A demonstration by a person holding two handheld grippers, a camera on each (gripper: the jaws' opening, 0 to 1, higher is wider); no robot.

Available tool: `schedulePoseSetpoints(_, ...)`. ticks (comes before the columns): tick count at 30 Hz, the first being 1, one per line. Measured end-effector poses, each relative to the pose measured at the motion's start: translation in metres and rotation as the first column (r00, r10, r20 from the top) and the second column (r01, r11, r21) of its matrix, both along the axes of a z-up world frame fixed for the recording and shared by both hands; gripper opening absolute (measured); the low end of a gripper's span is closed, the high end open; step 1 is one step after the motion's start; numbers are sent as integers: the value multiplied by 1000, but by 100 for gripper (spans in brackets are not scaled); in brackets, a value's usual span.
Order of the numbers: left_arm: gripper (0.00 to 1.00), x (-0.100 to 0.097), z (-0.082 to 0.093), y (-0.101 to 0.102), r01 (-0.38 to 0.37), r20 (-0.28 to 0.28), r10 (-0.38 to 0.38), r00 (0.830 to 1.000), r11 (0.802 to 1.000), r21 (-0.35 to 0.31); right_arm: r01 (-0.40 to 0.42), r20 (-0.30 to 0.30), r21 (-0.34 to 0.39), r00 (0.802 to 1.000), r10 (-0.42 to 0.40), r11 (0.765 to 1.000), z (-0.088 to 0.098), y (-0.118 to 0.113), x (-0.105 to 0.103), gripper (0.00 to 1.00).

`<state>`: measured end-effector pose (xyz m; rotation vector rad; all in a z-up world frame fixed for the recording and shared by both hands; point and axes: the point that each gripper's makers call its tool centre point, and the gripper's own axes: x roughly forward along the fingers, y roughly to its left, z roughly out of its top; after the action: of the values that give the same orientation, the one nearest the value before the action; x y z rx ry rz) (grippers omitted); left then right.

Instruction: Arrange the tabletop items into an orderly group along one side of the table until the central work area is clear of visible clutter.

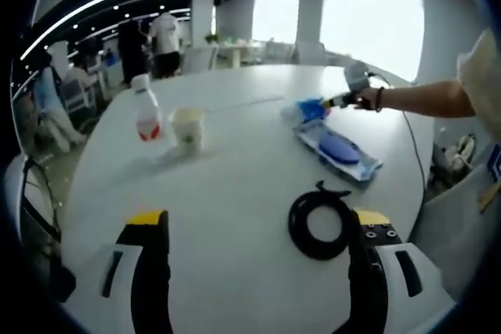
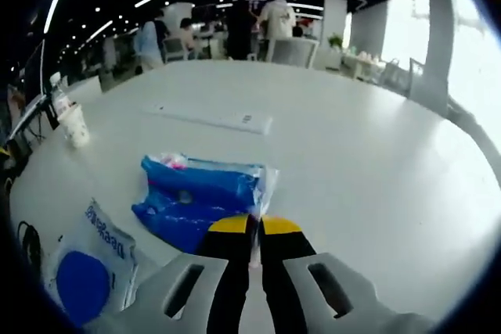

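Left gripper (image 1: 258,232): jaws standing wide apart, holding nothing, hovering over the white round table (image 1: 235,170). A black coiled cable (image 1: 319,223) is lying just beside its right jaw. Farther out, a flat white-and-blue plastic pouch (image 1: 338,149) is resting past the cable; a clear plastic bottle with a red label (image 1: 146,109) and a pale paper cup (image 1: 188,127) are standing close together at the far left.

Right gripper (image 2: 254,226): yellow-tipped jaws pressed together at the near edge of a crumpled blue plastic bag (image 2: 200,197); whether they are pinching it, cannot tell. The pouch is lying to its left, a flat white strip (image 2: 215,120) beyond the bag. People are standing in the background
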<state>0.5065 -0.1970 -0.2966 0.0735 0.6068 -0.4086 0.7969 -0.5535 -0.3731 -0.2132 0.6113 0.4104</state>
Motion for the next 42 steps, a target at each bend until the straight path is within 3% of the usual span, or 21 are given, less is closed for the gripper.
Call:
schedulePoseSetpoints(4, 92, 0, 0, -4, 20, -3, -20, 1000, 1000, 5, 5, -7, -8, 1000, -5, 1000, -2, -1, 1, 7)
schedulePoseSetpoints(8, 93, 0, 0, -6, 25, -3, -25, 1000, 1000, 0, 35, -15, -40, 999, -36, 999, -5, -8, 1, 19)
schedulePoseSetpoints(13, 93, 1, 3, -6, 24, 13, -24, 1000, 1000, -4, 103, 21, -11, 994, -103, 995, 8, -17, 6, 28)
schedulePoseSetpoints(15, 93, 1, 2, -6, 27, 11, -27, 1000, 1000, 1, 141, 21, 25, 990, -141, 990, 12, -19, 7, 38)
schedulePoseSetpoints(17, 93, 1, 2, -8, 32, 11, -32, 999, 999, -2, 199, -15, 80, 980, -198, 977, 13, -21, 4, 51)
schedulePoseSetpoints(21, 98, 1, 3, -9, 30, 10, -30, 999, 1000, -2, 298, -130, 203, 952, -276, 933, 9, -17, -11, 75)
schedulePoseSetpoints(29, 99, 3, 8, -14, 44, 28, -43, 999, 999, -9, 269, -108, 210, 962, -252, 940, 18, -6, -41, 95)
schedulePoseSetpoints(36, 99, 6, 14, -21, 53, 47, -51, 998, 998, -28, 237, -113, 221, 970, -216, 946, 23, 9, -81, 99)
schedulePoseSetpoints(42, 99, 3, 17, -34, 89, 56, -88, 995, 996, -28, 194, -81, 225, 980, -180, 955, 36, 16, -107, 99)
